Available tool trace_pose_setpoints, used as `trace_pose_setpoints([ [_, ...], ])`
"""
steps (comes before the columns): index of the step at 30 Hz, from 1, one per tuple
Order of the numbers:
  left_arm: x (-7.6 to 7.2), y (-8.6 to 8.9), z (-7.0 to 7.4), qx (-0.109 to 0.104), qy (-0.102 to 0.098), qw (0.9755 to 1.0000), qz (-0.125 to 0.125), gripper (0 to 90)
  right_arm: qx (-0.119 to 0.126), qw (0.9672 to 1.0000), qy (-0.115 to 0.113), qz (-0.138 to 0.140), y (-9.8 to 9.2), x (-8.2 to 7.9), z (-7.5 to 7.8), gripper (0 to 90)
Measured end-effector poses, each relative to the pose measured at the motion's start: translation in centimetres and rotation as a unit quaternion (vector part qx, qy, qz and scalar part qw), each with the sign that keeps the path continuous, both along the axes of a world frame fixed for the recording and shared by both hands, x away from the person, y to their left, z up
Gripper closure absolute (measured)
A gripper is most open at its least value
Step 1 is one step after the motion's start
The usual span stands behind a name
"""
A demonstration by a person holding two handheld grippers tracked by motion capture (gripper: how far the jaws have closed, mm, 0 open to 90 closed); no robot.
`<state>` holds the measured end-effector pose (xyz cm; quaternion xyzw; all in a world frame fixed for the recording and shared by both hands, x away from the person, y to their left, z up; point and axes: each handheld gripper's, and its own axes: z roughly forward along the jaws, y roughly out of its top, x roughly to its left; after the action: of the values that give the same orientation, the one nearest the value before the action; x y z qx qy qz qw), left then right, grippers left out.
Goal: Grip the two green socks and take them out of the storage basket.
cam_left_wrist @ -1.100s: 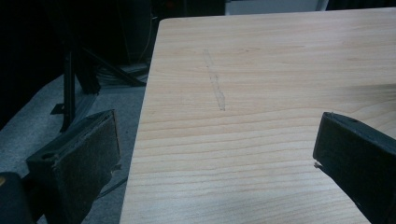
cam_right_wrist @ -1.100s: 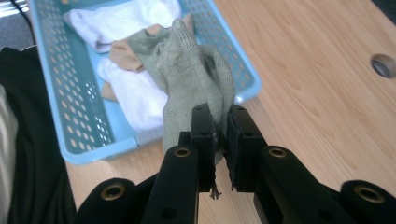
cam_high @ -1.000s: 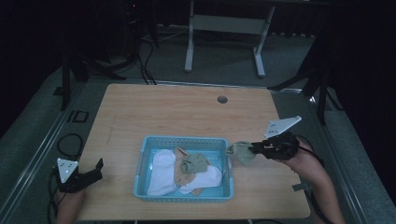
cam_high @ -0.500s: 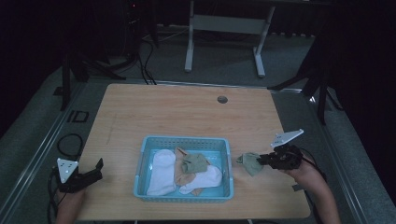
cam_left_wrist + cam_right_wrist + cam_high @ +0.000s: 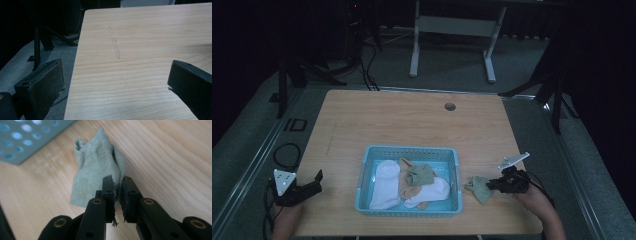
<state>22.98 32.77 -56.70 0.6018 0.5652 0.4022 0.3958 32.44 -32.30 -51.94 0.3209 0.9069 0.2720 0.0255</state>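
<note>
Green sock (image 5: 480,188) lies on the wooden table (image 5: 412,120) just right of the blue basket (image 5: 408,152), apart from its wall, seen from the high view. Right gripper (image 5: 490,185) has its jaws closed on the sock's right-hand end, so the cloth runs leftward from the jaws toward the basket; long axis roughly across the table, slightly skewed. Inside the basket: a white sock (image 5: 384,182), a peach one and another green one. Left gripper (image 5: 314,181) sits at the table's left front edge, well apart from everything; the right hand is clearly the nearer.

Left gripper view: jaws stand wide apart, nothing between them, bare table (image 5: 140,50) ahead and the table's left edge running down toward the near jaw.

Right gripper view: the two jaws pinch a fold of the green sock (image 5: 96,167); the rest drapes forward onto the wood, toe end pointing away from the jaws toward the basket corner (image 5: 22,142) at upper left.

Judgement: the sock looks about set down; letting go needs only the jaws to part. Open table to the right and behind leaves room to draw back; front edge is near.
</note>
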Motion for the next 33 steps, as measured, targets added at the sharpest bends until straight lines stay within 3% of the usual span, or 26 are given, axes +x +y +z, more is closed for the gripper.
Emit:
trace_pose_setpoints([
  [6,0.0,0.0,0.0,0.001,0.001,1.0000,0.000,0.4,-0.012,0.9998,-0.003,-0.015,-0.2,0.4,0.1,68.3],
  [11,0.0,0.0,0.0,0.001,0.001,1.0000,0.000,0.3,-0.014,0.9997,-0.011,-0.014,0.0,0.6,1.7,57.7],
  [14,0.0,0.0,0.0,0.002,0.002,1.0000,0.000,0.4,-0.016,0.9995,-0.028,-0.001,0.7,0.6,3.4,49.9],
  [23,0.0,0.0,0.0,0.003,0.002,1.0000,0.000,0.4,-0.017,0.9982,-0.052,0.025,3.0,0.7,6.0,48.5],
  [33,0.0,0.0,0.0,0.002,0.002,1.0000,-0.001,0.4,0.003,0.9958,-0.074,0.053,6.1,1.1,8.9,48.5],
])
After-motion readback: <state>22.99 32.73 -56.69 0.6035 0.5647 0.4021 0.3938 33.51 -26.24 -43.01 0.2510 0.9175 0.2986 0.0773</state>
